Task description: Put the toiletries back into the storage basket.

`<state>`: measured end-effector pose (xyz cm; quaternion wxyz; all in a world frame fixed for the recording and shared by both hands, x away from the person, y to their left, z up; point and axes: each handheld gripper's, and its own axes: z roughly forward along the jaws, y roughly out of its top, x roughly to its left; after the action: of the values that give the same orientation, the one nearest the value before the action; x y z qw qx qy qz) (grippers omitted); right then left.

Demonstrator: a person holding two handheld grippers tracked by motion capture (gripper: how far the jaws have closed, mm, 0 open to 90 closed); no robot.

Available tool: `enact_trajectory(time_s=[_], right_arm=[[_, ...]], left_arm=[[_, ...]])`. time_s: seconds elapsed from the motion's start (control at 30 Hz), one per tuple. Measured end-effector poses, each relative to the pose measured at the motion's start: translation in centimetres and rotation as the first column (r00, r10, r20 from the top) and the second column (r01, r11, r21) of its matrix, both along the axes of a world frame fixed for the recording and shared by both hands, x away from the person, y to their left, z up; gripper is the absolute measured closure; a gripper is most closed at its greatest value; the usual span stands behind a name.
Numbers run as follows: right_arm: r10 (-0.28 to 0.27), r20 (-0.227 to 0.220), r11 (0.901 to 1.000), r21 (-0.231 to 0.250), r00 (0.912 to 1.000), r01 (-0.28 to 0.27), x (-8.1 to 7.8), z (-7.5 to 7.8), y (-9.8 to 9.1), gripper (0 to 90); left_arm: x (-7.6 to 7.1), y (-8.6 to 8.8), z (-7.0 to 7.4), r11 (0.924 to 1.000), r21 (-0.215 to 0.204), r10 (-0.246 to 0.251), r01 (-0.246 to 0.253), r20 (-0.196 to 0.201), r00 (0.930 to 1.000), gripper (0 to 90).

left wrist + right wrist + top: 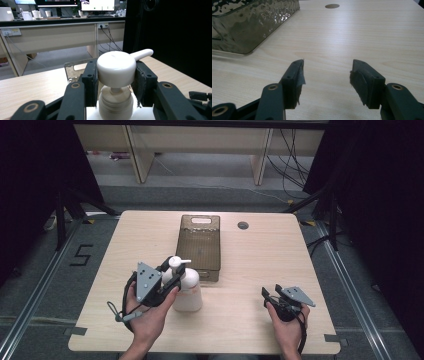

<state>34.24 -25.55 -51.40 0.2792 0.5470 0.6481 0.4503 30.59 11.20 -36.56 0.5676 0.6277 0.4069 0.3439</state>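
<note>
White plastic pump bottle stands upright on the pale wooden bench, lower left of centre in the high view, just in front of a smoky translucent tray. The left gripper clamps its pump head; the right gripper rests open at lower right.

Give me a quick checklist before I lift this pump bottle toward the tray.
1. Left hand-held gripper closed on the pump head: ok, a pad sits against each side.
2. Pump bottle upright on the table: ok.
3. Grip firm enough to lift: cannot tell.
4. Tray free to receive the bottle: ok, nothing seen inside it.
5. Right hand-held gripper out of the way: ok, open with nothing between its jaws, apart from the bottle.
</note>
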Motion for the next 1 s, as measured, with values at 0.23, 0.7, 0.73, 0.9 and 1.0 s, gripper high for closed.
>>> enact_trajectory(time_s=[0.23,0.7,0.73,0.9,1.0], right_arm=[[0.001,-0.003,1.0000,0.001,1.0000,-0.001,0.0,0.0,0.0,44.3],[0.003,0.000,1.0000,0.003,1.0000,-0.003,0.0,-0.1,0.0,44.3],[0.002,0.004,0.9999,0.010,1.0000,-0.002,0.0,-0.1,0.0,44.3],[0.026,0.012,0.9995,-0.019,0.9996,-0.026,0.2,-0.1,-0.3,44.3],[0.026,0.014,0.9995,-0.019,0.9996,-0.026,0.2,-0.1,-0.3,44.3]], left_arm=[[-0.1,0.2,1.5,0.9998,-0.017,0.006,-0.006,0.053,0.9985,59.1],[0.6,0.2,3.2,0.9993,-0.035,0.017,-0.013,0.124,0.9921,59.0],[0.6,0.2,3.2,0.9993,-0.035,0.017,-0.013,0.124,0.9921,59.0],[1.0,0.0,4.0,0.9994,-0.034,0.015,-0.011,0.138,0.9904,59.0],[1.2,0.0,4.4,0.9993,-0.033,0.019,-0.015,0.144,0.9894,59.0]])
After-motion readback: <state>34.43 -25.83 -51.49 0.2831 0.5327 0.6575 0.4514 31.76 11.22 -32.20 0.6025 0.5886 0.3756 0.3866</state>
